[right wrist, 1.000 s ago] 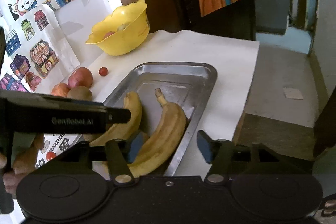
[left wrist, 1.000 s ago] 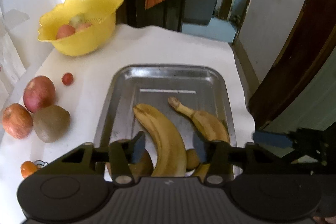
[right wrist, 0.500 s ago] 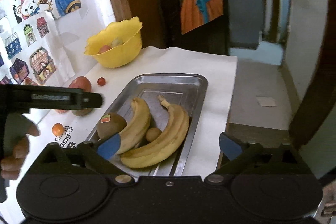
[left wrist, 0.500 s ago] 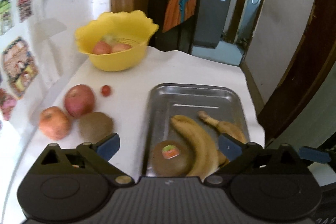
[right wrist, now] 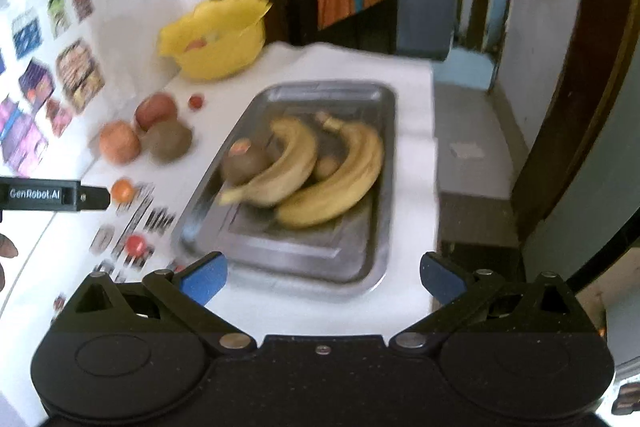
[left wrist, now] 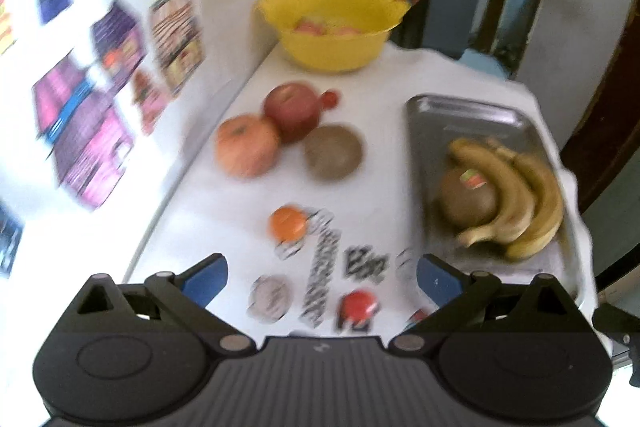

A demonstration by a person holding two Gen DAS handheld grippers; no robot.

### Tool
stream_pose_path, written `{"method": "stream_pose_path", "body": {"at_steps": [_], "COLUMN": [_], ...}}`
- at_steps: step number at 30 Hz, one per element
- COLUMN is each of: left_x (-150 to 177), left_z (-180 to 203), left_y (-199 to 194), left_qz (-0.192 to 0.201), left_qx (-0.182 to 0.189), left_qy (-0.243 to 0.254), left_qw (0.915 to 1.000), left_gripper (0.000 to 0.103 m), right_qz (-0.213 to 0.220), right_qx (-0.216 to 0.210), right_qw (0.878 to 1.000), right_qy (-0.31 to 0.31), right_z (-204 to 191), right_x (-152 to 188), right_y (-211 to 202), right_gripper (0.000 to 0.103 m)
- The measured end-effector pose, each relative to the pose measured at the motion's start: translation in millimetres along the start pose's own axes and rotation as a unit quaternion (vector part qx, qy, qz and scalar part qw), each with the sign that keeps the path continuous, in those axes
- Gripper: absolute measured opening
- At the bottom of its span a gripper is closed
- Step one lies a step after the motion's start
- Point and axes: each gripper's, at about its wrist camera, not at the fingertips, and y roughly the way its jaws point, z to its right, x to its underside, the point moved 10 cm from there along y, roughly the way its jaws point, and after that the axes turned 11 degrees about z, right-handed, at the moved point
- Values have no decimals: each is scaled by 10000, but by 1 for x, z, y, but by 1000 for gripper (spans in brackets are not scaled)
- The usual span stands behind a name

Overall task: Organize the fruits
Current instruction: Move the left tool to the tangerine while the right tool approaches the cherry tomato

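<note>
Both the left gripper (left wrist: 322, 275) and right gripper (right wrist: 322, 275) are held wide, empty; the kiwi (left wrist: 333, 151) could be nudged into rolling across the counter (left wrist: 380, 83).

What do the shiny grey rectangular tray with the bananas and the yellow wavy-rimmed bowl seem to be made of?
The shiny grey rectangular tray looks like metal, probably stainless steel: it is silvery, glossy and reflective, with a thin rolled rim. The yellow wavy-rimmed bowl looks like moulded plastic: an even bright colour, a dull sheen and a scalloped edge. Blur leaves both uncertain.
</note>
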Motion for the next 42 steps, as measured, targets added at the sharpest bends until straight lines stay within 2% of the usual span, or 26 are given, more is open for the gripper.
{"method": "stream_pose_path", "body": {"at_steps": [5, 13, 15, 26, 31, 37, 42], "left_x": [25, 61, 67, 72, 67, 61, 50], "left_z": [-30, -58, -62, -74, -76, -71, -68], "left_y": [-5, -10, -9, 1, 12, 23, 37], "left_qz": [-269, -705, -791, -895, -859, -833, -760], "left_qx": [-183, -468, -557, -754, -756, -635, -560], "left_qy": [-65, -127, -115, -187, -258, -290, -304], "left_qw": [9995, 9963, 9952, 9930, 9931, 9941, 9951], "left_gripper": [102, 102, 102, 102, 102, 102, 102], "right_qz": [-491, -1344, -1418, -1416, -1158, -731, -749], "right_qx": [-302, -508, -561, -802, -1297, -1790, -1994], "right_qw": [9983, 9894, 9881, 9865, 9848, 9810, 9762], "right_qy": [-86, -201, -182, -152, -6, -151, -407], "right_z": [-33, -69, -74, -93, -108, -132, -143], "right_x": [21, 54, 58, 55, 48, 39, 47], "right_y": [7, 21, 23, 40, 51, 62, 73], "right_gripper": [102, 102, 102, 102, 102, 102, 102]}}
